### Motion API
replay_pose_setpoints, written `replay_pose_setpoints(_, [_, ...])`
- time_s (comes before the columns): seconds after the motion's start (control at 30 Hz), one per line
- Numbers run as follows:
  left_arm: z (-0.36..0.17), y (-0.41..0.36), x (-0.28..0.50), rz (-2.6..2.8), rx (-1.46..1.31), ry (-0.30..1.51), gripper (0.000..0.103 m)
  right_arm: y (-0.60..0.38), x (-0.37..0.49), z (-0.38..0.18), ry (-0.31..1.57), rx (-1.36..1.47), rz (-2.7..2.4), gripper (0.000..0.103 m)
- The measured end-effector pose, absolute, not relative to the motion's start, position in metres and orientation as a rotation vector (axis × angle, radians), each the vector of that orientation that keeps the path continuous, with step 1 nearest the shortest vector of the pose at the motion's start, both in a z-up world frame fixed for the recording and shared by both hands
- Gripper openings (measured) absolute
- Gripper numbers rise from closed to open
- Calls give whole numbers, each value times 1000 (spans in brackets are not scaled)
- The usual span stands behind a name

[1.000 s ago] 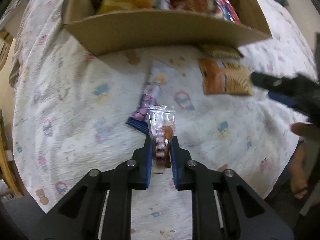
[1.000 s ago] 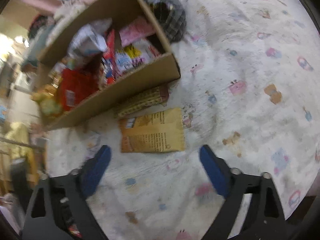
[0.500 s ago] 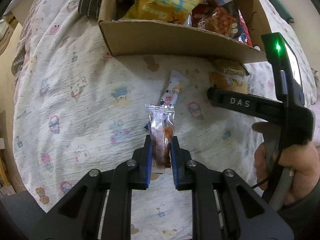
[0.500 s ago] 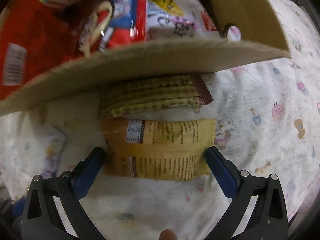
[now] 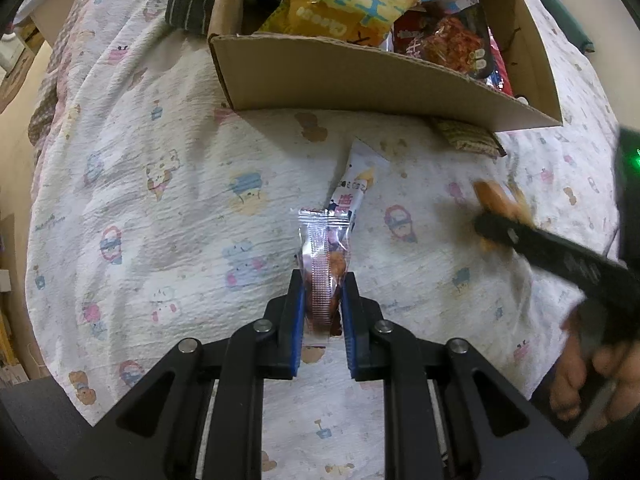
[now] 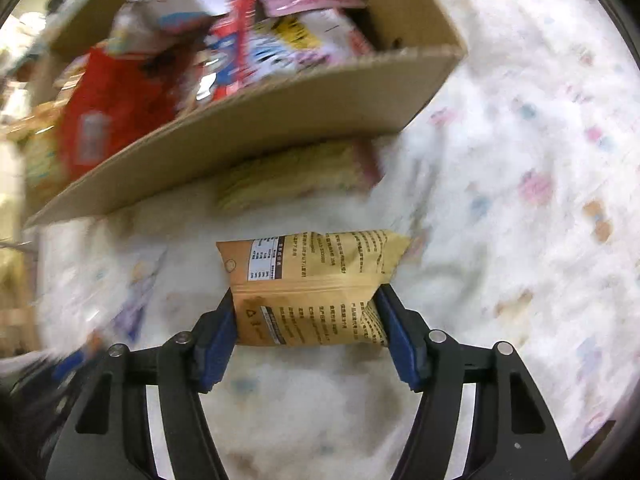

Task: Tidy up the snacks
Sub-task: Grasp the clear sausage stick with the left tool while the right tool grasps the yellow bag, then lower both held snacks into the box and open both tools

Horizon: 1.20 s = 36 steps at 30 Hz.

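- While two grippers work above a cartoon-print sheet (image 5: 168,184), the left gripper (image 5: 323,300) pinches one clear snack packet (image 5: 325,256).
- Right gripper (image 6: 310,320) squeezes one tan printed pouch (image 6: 312,280).
- One cardboard box (image 5: 360,76) holds perhaps six blurred bags.

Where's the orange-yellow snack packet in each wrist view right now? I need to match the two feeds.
Left wrist: orange-yellow packet, blurred at right, at the tip of the right gripper.
Right wrist: packet at centre, clamped between the right gripper fingers.
Shared landmark: cardboard box of snacks.
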<state>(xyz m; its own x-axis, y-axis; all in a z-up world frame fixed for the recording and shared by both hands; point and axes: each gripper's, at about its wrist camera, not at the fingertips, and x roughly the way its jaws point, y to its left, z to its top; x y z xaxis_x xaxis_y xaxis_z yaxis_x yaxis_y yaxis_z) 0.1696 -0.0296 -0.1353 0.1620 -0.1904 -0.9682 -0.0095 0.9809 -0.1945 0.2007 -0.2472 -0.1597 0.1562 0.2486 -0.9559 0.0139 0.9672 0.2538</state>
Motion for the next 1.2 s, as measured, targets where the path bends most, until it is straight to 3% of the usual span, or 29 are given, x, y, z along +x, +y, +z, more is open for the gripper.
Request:
replay_pose_setpoints(0.23, [-123, -28, 168, -107, -184, 1374, 14, -259, 162, -128, 1333, 252, 315, 68])
replay_pose_setpoints(0.43, [-56, -22, 182, -142, -199, 1242, 14, -279, 155, -75, 1197, 312, 394, 68])
replay_pose_setpoints(0.6, [-2, -15, 218, -133, -178, 1126, 14, -282, 186, -29, 1084, 357, 419, 68])
replay_pose_setpoints(0.73, [11, -19, 258, -113, -100, 1077, 14, -264, 218, -8, 1027, 356, 422, 68])
replay_pose_setpoints(1.2, [-20, -34, 318, -106, -64, 1014, 15, -246, 289, -51, 1064, 342, 376, 68])
